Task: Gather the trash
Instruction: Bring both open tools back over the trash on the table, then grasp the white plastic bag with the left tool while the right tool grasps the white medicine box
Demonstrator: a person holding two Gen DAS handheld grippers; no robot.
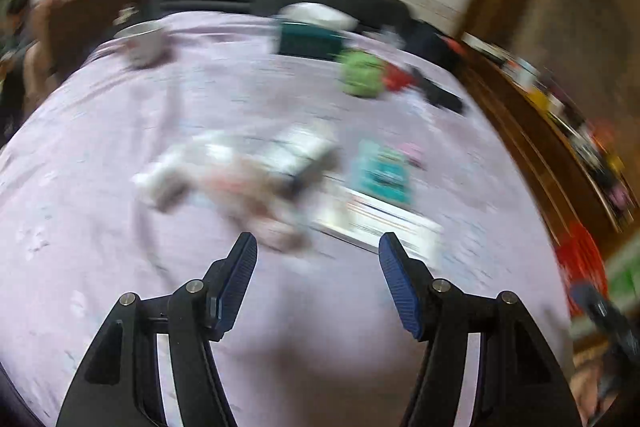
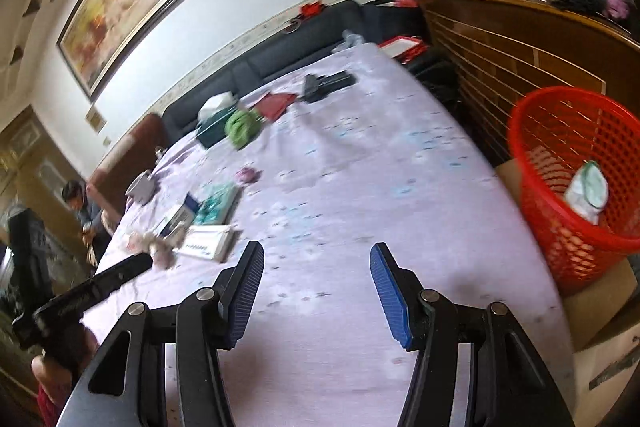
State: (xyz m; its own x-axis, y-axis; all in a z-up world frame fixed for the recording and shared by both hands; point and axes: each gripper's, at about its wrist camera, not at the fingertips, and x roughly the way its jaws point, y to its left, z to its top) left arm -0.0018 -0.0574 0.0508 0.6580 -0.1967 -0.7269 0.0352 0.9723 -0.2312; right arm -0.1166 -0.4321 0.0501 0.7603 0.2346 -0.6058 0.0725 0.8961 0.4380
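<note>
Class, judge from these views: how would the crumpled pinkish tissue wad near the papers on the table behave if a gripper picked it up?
The tissue wad looks crumpled and soft, so it would probably squash and weigh little. Its irregular shape suggests it won't roll.

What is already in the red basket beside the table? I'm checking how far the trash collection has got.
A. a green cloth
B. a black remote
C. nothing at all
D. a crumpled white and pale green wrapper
D: the right wrist view shows a crumpled white and pale green wrapper lying inside the red basket.
</note>
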